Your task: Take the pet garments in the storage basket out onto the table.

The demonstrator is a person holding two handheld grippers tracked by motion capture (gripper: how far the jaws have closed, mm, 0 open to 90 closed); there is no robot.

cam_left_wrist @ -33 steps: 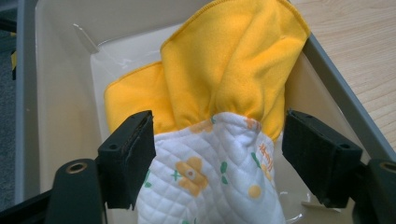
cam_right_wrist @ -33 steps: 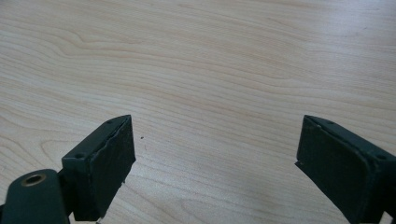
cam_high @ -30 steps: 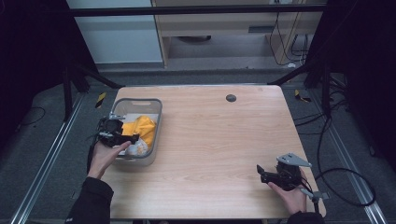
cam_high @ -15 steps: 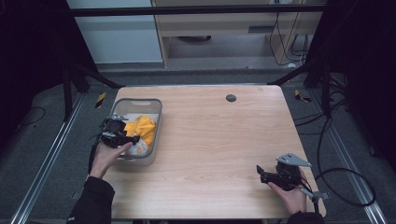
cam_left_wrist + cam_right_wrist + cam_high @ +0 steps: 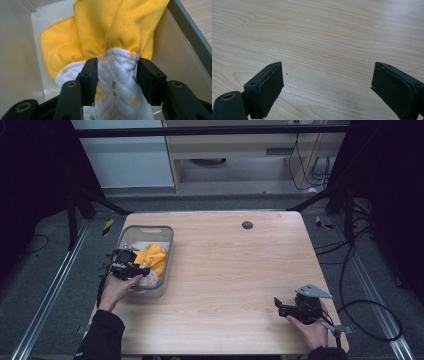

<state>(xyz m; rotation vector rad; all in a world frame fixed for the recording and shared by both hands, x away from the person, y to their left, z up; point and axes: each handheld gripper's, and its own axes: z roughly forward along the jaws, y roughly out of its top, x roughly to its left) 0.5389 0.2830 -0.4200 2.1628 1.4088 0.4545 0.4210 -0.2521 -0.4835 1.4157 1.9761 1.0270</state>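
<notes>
Slightly shifted since a second ago, the left gripper (image 5: pixel 131 264) sits in the grey bin (image 5: pixel 131 233) at the table's (image 5: pixel 225 270) left, jaws pinching the white quilted cloth (image 5: pixel 117 87) joined to yellow fabric (image 5: pixel 112 27). Near the right front corner, the right gripper (image 5: pixel 287 306) rests with jaws spread wide over bare wood.

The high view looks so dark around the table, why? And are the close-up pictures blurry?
High view: light falls on the wooden table, the surroundings stay near black. Left gripper view: the yellow cloth is sharp, with soft glare on the bin wall. Right gripper view: wood grain crisp, evenly lit.
</notes>
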